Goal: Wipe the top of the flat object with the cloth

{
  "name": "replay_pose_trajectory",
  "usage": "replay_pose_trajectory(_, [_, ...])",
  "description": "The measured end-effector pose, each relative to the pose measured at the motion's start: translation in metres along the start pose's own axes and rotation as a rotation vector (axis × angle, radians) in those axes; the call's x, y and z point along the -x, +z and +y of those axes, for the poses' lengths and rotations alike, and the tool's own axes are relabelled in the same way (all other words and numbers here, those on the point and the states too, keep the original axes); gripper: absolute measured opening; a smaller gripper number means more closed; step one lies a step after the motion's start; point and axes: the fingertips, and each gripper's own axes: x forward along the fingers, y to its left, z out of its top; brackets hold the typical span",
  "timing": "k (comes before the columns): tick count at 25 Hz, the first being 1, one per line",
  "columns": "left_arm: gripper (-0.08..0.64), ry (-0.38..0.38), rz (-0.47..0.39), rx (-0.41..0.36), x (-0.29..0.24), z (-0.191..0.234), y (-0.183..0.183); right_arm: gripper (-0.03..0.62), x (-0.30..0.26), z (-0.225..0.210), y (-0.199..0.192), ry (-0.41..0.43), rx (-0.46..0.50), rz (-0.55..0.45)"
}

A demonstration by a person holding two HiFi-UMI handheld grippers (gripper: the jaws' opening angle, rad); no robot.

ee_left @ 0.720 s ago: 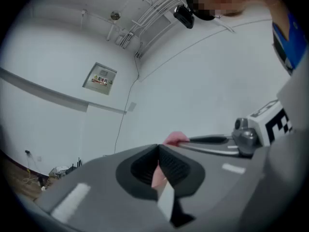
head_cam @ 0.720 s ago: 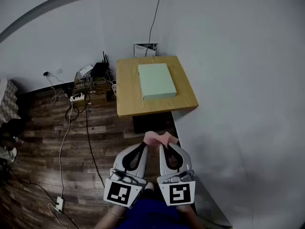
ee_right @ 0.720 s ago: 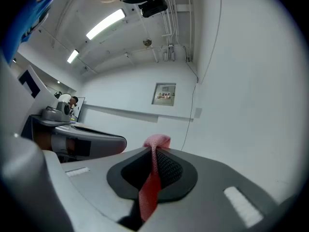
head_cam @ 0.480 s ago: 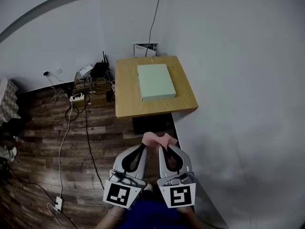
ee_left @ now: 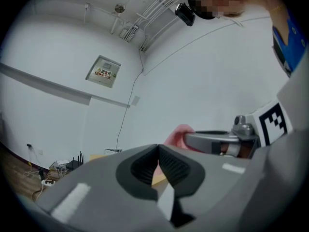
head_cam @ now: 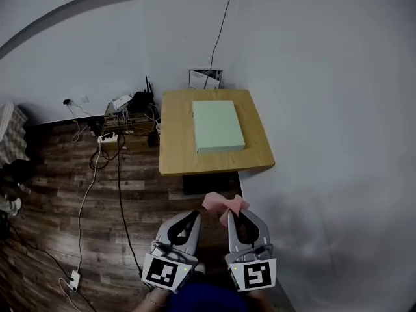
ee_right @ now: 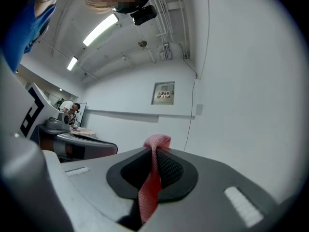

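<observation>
Right claw point(ee_right: 154, 151): pinched tight on pink cloth point(ee_right: 152, 182), with a fold poking out past the tips. Left claw point(ee_left: 158, 151): pressed together, nothing seen between, held just beside the right one.

Straight ahead of both and well apart: flat object point(head_cam: 219, 126), pale green, lying on desk point(head_cam: 173, 149) toward the wall side. Long axis pointing away from the person, roughly in line with the claws; near short edge closest.

Right claw barely nearer and already carrying the cloth, so probably a forward reach with that one, then down onto the top.

Counted: one cloth, one flat object, one desk, two claws.
</observation>
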Motion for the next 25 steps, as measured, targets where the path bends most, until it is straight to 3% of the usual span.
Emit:
replay_pose_trajectory(8, [0.003, -0.063, -0.027, 0.037, -0.085, 0.061, 0.002, 0.023, -0.085, -0.03, -0.016, -0.069, -0.004, 0.01])
replay_pose_trajectory(12, [0.003, -0.109, -0.027, 0.052, -0.132, 0.096, 0.01, 0.022, -0.141, -0.041, -0.013, -0.074, 0.04, 0.015])
replay_pose_trajectory(25, [0.003, -0.172, 0.034, 0.045, -0.224, 0.184, 0.0, 0.021, -0.261, -0.077, -0.029, -0.15, 0.049, 0.064])
